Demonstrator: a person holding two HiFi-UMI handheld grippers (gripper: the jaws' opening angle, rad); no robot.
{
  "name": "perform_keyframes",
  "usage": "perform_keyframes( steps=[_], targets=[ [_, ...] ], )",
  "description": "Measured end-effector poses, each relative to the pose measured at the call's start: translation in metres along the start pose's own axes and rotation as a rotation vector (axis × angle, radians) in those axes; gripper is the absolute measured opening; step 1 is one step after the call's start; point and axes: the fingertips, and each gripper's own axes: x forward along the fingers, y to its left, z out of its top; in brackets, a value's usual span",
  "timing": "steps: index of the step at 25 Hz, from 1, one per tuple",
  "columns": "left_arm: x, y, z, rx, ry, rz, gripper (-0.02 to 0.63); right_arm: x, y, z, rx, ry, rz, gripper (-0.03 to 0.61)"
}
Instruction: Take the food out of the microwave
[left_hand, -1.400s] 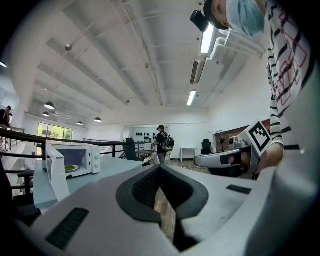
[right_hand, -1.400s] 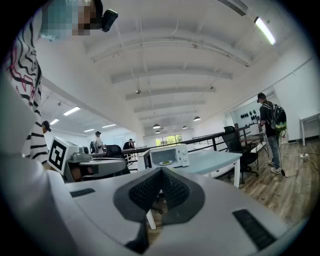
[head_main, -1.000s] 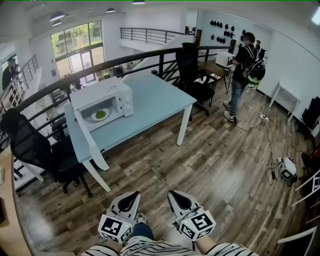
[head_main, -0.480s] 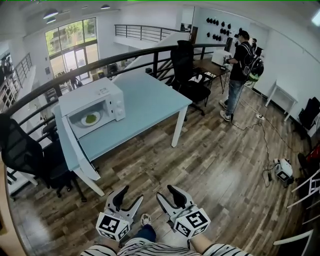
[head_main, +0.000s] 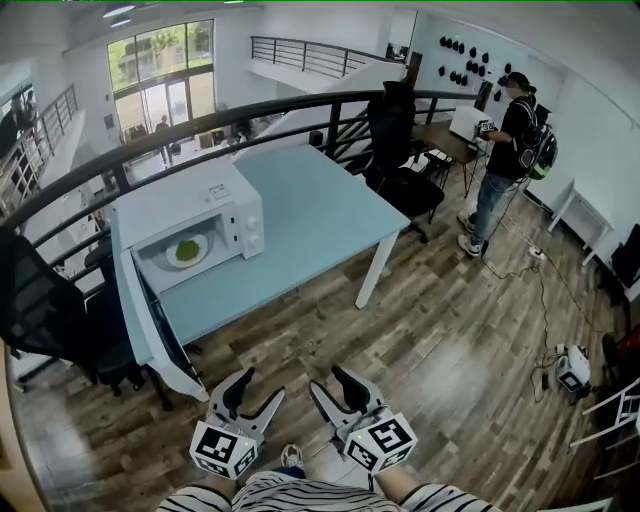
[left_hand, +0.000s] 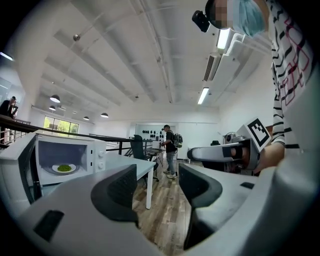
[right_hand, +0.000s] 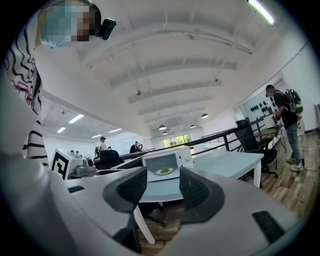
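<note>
A white microwave (head_main: 205, 205) stands on the left part of a light blue table (head_main: 310, 215), with its door (head_main: 160, 335) swung open toward me. Inside it lies a white plate of green food (head_main: 187, 250), also visible in the left gripper view (left_hand: 64, 168) and the right gripper view (right_hand: 164, 171). My left gripper (head_main: 254, 394) and right gripper (head_main: 333, 388) hover side by side over the wooden floor, well short of the table. Both point at the microwave. Their jaws are opening, and nothing is between them (left_hand: 157, 187) (right_hand: 163, 187).
Black office chairs stand left of the table (head_main: 50, 310) and behind it (head_main: 400, 150). A dark railing (head_main: 150, 150) runs behind the table. A person with a backpack (head_main: 510, 150) stands at a desk at the back right. A cable and a small device (head_main: 570, 370) lie on the floor.
Both grippers' jaws went from shut to wide apart. The view has come nearer to the table, and the microwave's open door now sits closer to the grippers.
</note>
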Motion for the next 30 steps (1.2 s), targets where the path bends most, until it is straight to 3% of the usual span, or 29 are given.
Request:
perform_keyframes(
  steps=[11, 20, 30],
  targets=[
    [0.036, 0.091, 0.004, -0.034, -0.012, 0.1, 0.25, 0.113, -0.03, 0.008, 0.017, 0.028, 0.067, 0.196],
    [0.056, 0.145, 0.002, -0.074, -0.018, 0.327, 0.252, 0.187, -0.059, 0.012, 0.007, 0.08, 0.235, 0.196],
    [0.087, 0.172, -0.001, -0.111, -0.048, 0.569, 0.252, 0.242, -0.099, 0.018, -0.021, 0.125, 0.428, 0.196]
  ],
)
